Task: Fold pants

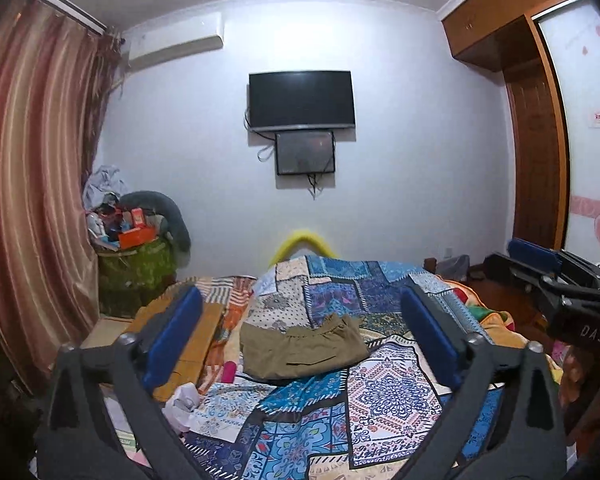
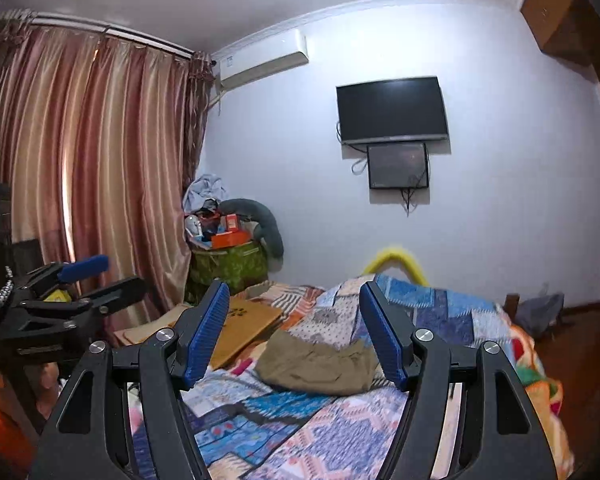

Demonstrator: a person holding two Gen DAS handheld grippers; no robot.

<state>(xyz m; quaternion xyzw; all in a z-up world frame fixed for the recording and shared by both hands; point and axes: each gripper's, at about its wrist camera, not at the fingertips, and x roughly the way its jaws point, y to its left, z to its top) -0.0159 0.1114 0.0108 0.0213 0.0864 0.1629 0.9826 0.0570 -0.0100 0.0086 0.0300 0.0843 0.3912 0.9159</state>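
Observation:
Olive-khaki pants (image 1: 300,348) lie folded into a compact bundle on the patchwork bedspread (image 1: 388,392), waistband toward the far side. My left gripper (image 1: 300,296) hovers above and short of them, jaws wide apart with nothing between the blue pads (image 1: 176,332). In the right wrist view the same pants (image 2: 320,364) rest ahead of my right gripper (image 2: 293,288), which is open and empty too. Each gripper shows in the other's view: the right one (image 1: 536,266) at the right edge, the left one (image 2: 104,278) at the left edge. Neither touches the cloth.
A brown cardboard sheet (image 2: 244,332) and crumpled white paper (image 1: 182,400) lie on the bed left of the pants. A green basket (image 1: 140,268) heaped with clutter stands by the curtain (image 1: 32,184). A yellow foam arch (image 1: 300,240) marks the bed's far end; a television (image 1: 302,100) hangs above.

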